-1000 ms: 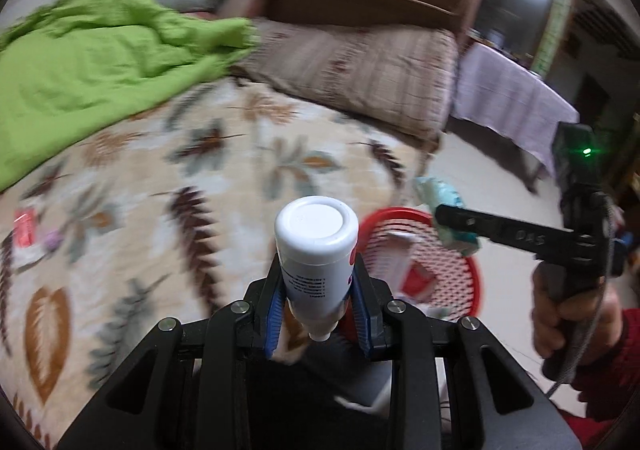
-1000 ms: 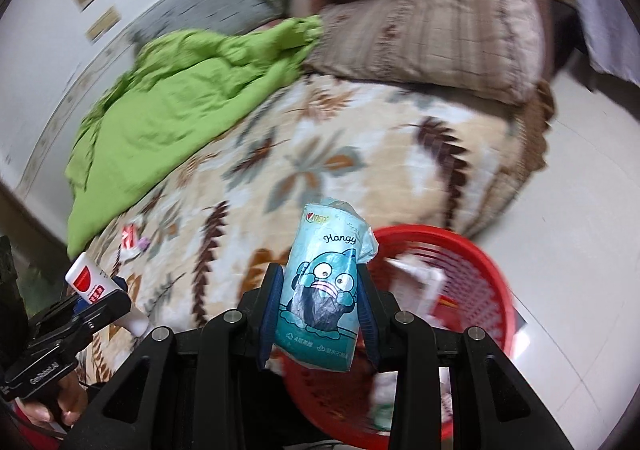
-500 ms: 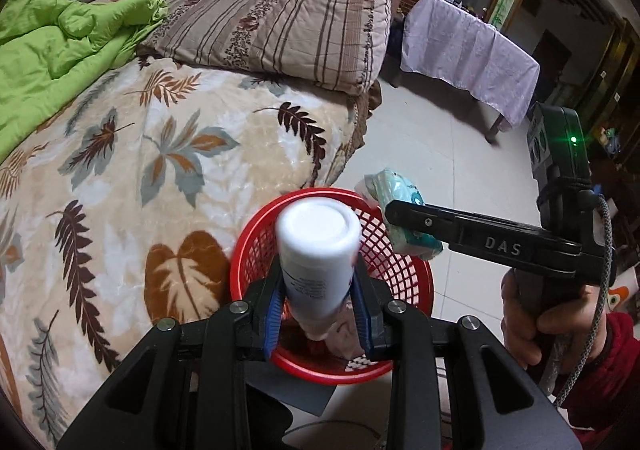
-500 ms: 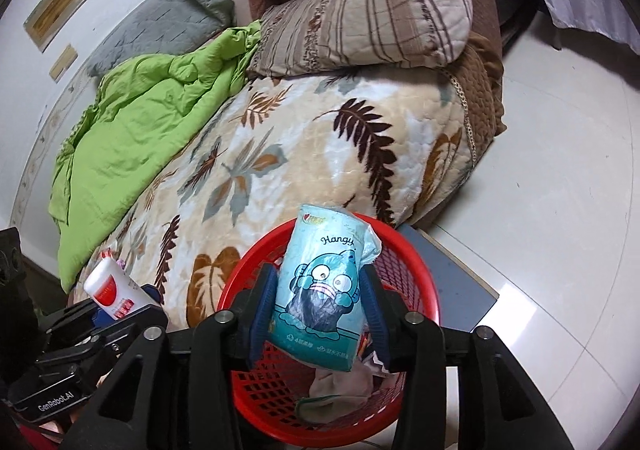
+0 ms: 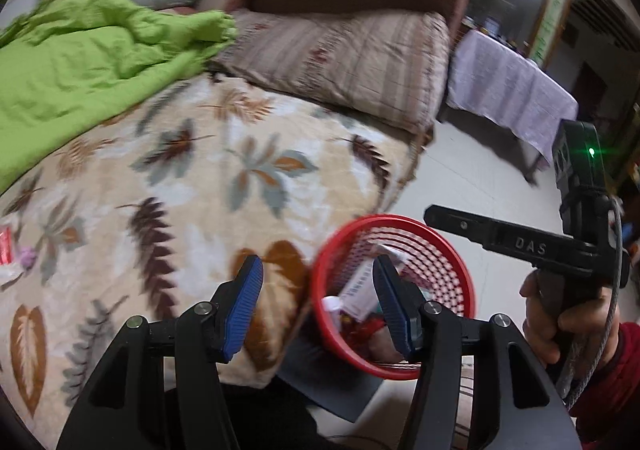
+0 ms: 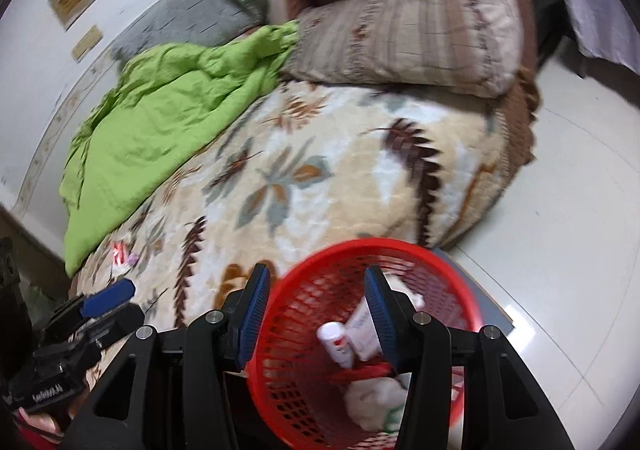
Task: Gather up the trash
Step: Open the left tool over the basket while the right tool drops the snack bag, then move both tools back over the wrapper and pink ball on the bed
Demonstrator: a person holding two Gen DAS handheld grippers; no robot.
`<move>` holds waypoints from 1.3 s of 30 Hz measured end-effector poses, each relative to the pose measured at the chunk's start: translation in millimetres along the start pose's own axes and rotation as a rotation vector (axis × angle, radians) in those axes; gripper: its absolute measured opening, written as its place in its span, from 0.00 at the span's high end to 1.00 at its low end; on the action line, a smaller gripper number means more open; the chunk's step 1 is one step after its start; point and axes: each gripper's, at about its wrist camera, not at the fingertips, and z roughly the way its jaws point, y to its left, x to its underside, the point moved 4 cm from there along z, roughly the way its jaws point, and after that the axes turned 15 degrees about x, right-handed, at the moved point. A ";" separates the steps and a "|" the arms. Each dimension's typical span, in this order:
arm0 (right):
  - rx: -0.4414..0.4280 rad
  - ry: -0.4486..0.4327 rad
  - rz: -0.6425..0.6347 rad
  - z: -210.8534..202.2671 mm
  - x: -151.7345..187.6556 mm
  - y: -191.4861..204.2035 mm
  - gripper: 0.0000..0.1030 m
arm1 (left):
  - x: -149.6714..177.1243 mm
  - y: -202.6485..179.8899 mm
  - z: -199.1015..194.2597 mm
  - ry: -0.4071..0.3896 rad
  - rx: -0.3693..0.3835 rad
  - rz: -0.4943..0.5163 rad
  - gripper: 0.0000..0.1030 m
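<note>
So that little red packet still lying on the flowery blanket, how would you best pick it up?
The red packet lies flat beside a small purple scrap, so probably come down from above and pinch its narrower sides. It is blurred, so finer detail is unclear.

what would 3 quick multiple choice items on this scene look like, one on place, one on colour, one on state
1. Where is the white bottle?
A. in the basket
B. on the blanket
C. in the left gripper

2. What colour is the basket?
A. blue
B. red
C. green

3. How is the left gripper?
A. shut on a bottle
B. shut on a wrapper
C. open, empty

Answers:
1 A: the bottle lies among the trash inside the mesh wall.
2 B: rim and mesh are red.
3 C: its jaws have just been opening, and nothing sits between the blue pads.
</note>
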 end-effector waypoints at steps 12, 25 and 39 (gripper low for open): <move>-0.133 0.017 -0.243 18.6 0.9 136.9 0.48 | 24.8 105.4 -98.3 -0.147 -0.208 -0.195 0.46; -0.225 0.079 -0.495 50.9 37.8 301.1 0.48 | 83.6 210.3 -189.4 -0.263 -0.504 -0.413 0.46; -0.244 0.118 -0.597 88.4 56.2 398.9 0.49 | 143.4 304.2 -208.8 -0.323 -0.715 -0.620 0.46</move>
